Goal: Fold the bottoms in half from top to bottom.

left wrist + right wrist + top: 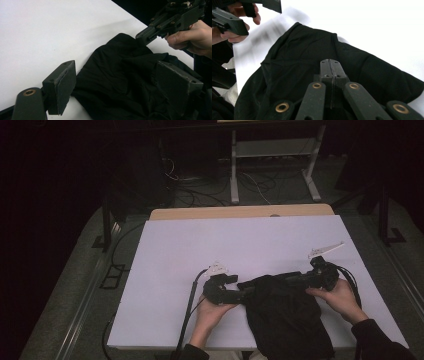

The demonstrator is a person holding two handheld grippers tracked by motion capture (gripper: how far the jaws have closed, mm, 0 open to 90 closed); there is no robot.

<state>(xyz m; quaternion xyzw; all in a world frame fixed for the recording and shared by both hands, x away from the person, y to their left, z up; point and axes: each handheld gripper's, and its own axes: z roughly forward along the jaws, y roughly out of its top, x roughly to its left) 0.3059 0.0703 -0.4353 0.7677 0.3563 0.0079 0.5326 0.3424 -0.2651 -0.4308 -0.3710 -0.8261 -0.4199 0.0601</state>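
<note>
Black cloth (285, 315) lies crumpled on the white table (200, 250), toward the near edge, at about 5 o'clock from the table's middle; its lower part hangs over that edge. In the left gripper view the cloth (117, 80) is rumpled in folds, one rounded corner reaching out onto bare white surface.

Left gripper (235, 292) sits at the cloth's 9 o'clock side, held in the left hand (212, 312). In its own view the jaws stand wide apart, the left gripper (117, 87) straddling the cloth's edge; the pads are clear of the fabric, nothing pinched.

Right gripper (295, 279) comes in from 3 o'clock, held in the right hand (340, 295), tips over the cloth's upper edge. In its own view the right gripper (331, 65) has both jaws pressed flat together, seam closed, above the dark fabric (312, 62). Cannot tell whether any cloth is caught between them. From the left gripper view the right gripper (146, 35) touches the cloth's far ridge at 1 o'clock.

Cables (190, 305) trail off the near edge.
</note>
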